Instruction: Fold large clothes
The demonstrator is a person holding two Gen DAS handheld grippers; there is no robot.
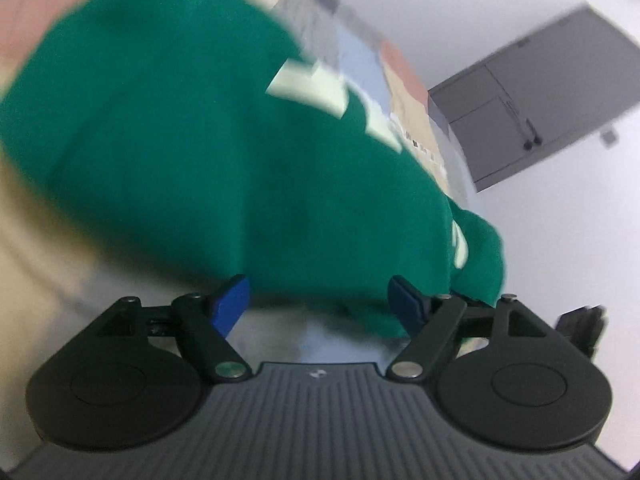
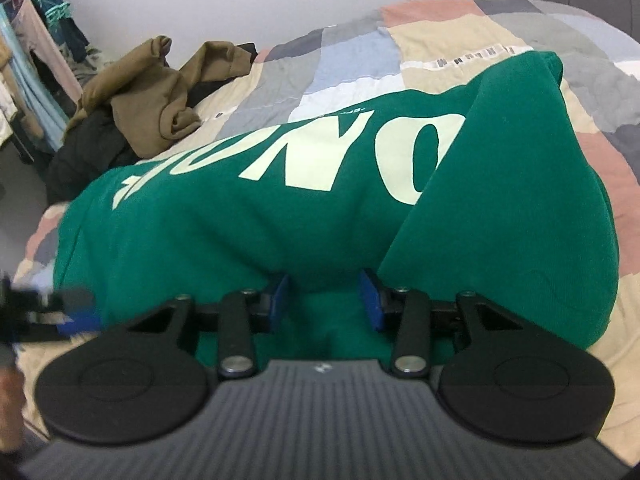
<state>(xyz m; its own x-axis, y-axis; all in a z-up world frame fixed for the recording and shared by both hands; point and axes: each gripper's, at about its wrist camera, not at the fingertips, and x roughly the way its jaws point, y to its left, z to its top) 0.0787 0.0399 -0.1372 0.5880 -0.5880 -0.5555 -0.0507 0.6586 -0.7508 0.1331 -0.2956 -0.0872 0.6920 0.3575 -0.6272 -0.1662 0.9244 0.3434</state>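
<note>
The green sweatshirt (image 2: 248,216) lies on the patchwork bedspread (image 2: 592,92), stretching ahead of both tools, its near hem bunched between the right gripper (image 2: 326,298), whose partly closed pads pinch it, while the left gripper (image 1: 318,300) stands spread, empty, just short of the hem.

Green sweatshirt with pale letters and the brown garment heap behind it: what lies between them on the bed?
In the right wrist view, between the green sweatshirt and the brown garment heap only the patchwork bedcover shows.
</note>
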